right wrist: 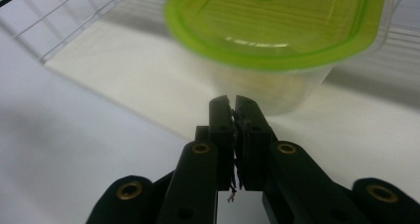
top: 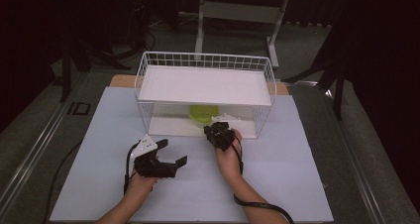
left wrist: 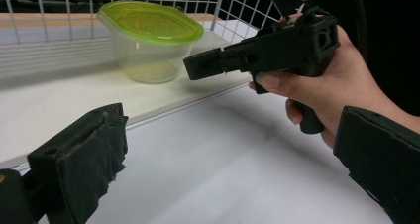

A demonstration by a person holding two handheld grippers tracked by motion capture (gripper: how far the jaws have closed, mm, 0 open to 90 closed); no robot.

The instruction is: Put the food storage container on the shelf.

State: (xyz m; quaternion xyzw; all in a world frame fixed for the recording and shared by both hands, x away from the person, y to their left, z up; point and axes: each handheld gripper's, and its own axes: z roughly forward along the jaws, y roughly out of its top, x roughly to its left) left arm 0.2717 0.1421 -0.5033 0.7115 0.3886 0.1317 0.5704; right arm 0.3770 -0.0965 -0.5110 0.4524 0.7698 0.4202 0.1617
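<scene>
White tabletop (top: 297,184), wire rack (top: 205,65), dark room

Clear plastic container (right wrist: 277,50) with a shut lime-green lid, standing upright. It rests on the lower shelf of the white wire rack (top: 148,80), near that shelf's front edge.

Your left gripper (top: 171,152) lay low and level, its 2 jaws spread wide with nothing between them. Your right gripper (right wrist: 233,101) pointed forward, held in your right hand (left wrist: 317,83), its jaws nearly together and gripping nothing.
</scene>
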